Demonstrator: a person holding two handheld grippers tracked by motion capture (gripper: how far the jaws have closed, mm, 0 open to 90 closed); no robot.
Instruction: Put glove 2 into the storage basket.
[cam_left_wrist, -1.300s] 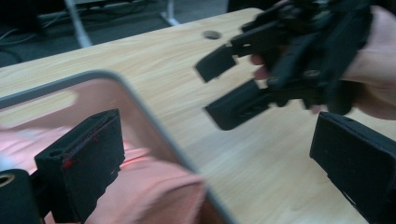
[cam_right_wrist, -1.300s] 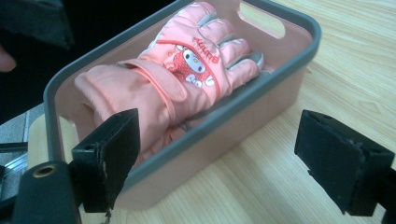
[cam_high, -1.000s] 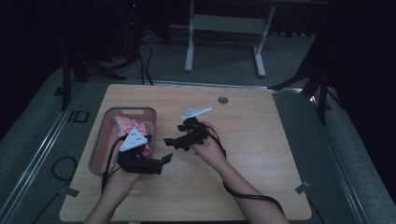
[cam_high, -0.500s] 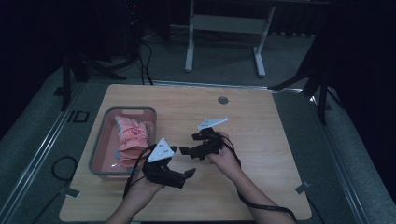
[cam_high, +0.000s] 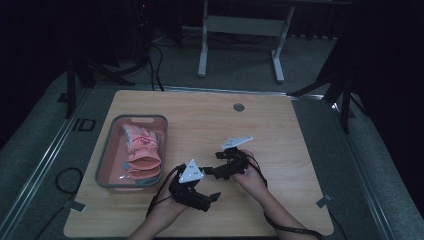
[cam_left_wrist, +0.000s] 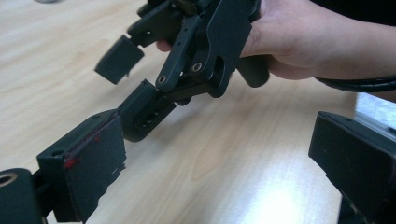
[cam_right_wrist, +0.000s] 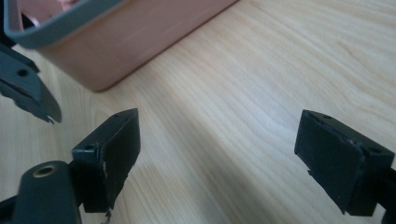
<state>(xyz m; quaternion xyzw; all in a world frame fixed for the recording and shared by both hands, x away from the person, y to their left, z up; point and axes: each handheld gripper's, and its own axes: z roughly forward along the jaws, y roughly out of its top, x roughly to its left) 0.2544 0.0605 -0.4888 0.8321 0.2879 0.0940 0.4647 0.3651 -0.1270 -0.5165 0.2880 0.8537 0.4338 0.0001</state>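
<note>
A person sits at a pale wooden bench (cam_high: 300, 150) holding a black two-jaw gripper in each hand. A grey tub (cam_high: 106, 155) with a pinkish inside stands on the bench's left part, and folded pink cloth items (cam_high: 141, 152), perhaps socks or small towels, lie stacked in it. A small round grommet (cam_high: 238, 107) sits near the bench's far edge.

The left gripper (cam_high: 216, 196) is near the front edge, just right of the tub's near corner, its jaws pointing right. In the left gripper view its jaws (cam_left_wrist: 215, 172) stand wide apart with only bare wood between them, holding nothing. The right gripper (cam_high: 206, 170) is close beside it, a little farther from the person, pointing left toward the tub. In the right gripper view its jaws (cam_right_wrist: 219, 158) are likewise spread wide and empty, hovering over bare wood, with the tub's wall (cam_right_wrist: 135, 42) just ahead. The left gripper view shows the right gripper's tips (cam_left_wrist: 126, 79) close in front of its own.

Judging by this, the work is between grasps: both grippers are empty beside the tub while the cloth lies inside it. The next move probably calls for reaching over the tub's rim, lowering open jaws onto the top cloth item and closing on a fold without dragging the tub.
</note>
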